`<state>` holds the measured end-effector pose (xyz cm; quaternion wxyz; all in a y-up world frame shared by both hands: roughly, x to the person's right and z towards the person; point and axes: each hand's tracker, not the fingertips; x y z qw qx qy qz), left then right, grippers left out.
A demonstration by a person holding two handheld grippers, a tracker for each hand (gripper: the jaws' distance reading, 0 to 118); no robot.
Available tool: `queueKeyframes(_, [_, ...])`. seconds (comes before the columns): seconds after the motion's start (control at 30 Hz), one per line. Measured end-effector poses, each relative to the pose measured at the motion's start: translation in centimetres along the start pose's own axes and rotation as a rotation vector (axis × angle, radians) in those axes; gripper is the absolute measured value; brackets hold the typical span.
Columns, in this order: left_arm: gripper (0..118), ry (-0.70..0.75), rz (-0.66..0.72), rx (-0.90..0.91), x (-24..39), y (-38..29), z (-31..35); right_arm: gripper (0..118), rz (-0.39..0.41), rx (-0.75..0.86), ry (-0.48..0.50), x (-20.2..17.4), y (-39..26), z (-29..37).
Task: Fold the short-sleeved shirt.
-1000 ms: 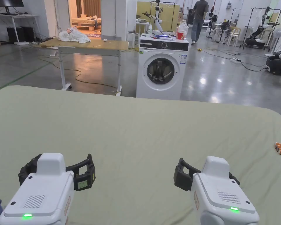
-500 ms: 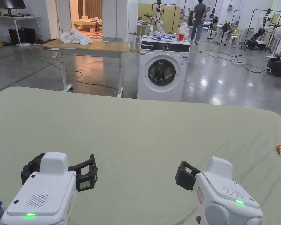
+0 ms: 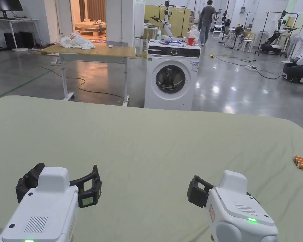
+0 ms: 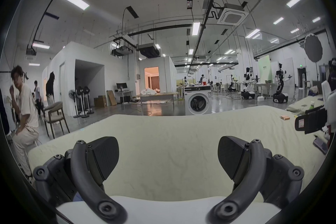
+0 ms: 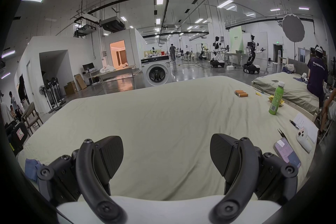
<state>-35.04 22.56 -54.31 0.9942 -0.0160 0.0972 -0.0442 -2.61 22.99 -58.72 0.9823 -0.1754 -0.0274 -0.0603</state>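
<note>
Both grippers hover low over the near part of a wide bed covered with a pale green sheet [image 3: 154, 138], well apart from each other. The left gripper [image 4: 168, 157] has its jaws spread wide with nothing between them, and the right gripper [image 5: 166, 155] is spread the same way, also empty. A crumpled blue cloth [image 5: 31, 164] (perhaps the shirt, though I cannot tell) lies at the near left edge of the bed, beside the left gripper. Toward the right side lie a few orange batteries [image 3: 302, 162], a green bottle [image 5: 276, 98] standing upright, and a phone [image 5: 287, 152]. Beyond the bed stands a white washing machine [image 3: 171, 78].
</note>
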Motion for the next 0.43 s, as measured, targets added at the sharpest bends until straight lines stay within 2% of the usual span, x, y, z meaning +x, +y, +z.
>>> queueKeyframes(0.27, [110,-0.011,-0.029,0.025,0.18,-0.24,-0.02,100,-0.014,0.009,-0.031,0.31,0.22,-0.31])
queueKeyframes(0.43, [110,-0.018,0.001,0.015,-0.08,-0.40,-0.31,100,-0.010,0.034,0.028,0.90,0.03,-0.25])
